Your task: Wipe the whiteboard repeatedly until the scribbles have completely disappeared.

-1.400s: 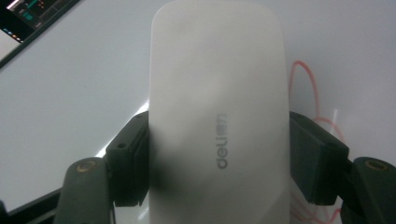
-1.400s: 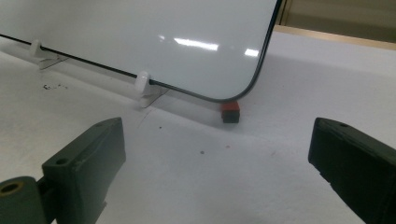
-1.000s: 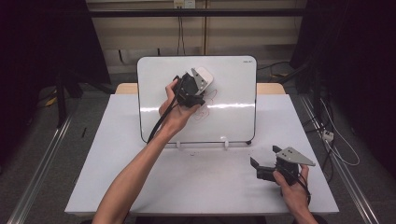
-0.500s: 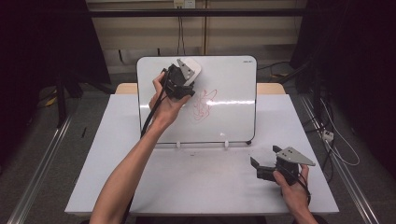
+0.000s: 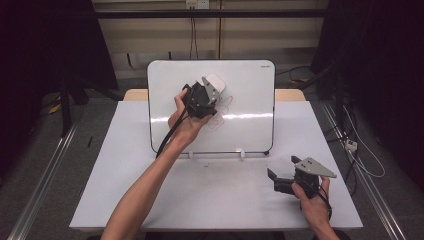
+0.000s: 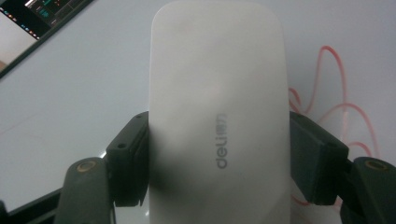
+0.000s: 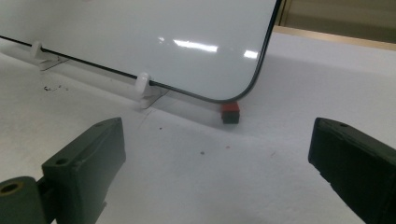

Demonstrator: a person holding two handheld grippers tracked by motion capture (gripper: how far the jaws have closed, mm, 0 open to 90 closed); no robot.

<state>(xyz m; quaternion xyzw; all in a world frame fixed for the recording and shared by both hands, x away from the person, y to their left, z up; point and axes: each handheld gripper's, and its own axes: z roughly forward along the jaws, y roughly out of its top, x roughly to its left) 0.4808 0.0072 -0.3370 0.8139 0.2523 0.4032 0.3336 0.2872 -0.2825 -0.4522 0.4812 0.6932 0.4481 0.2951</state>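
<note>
A white whiteboard [image 5: 250, 125] stands tilted back at the far middle of the table. A red scribble [image 5: 223, 114] [image 6: 337, 105] is drawn near its centre. My left gripper [image 5: 212, 89] [image 6: 217, 158] is shut on a white "deli" eraser [image 5: 215, 81] [image 6: 217, 93], one pad on each long side. The eraser lies against the board at the scribble's upper left edge. My right gripper [image 5: 283, 168] [image 7: 215, 158] rests on the table at the front right. It is open, its jaws wide apart with nothing between them, and it points at the board's lower right corner.
White clips [image 7: 141, 81] hold the board's lower edge on the white table [image 5: 220, 200]. A small red and black block [image 7: 230, 112] sits under the board's right corner. A black cable [image 5: 167, 137] trails from the left gripper along the forearm.
The left gripper with the eraser swung up and left across the board, then came back right and down to the scribble. The right gripper has kept still.
</note>
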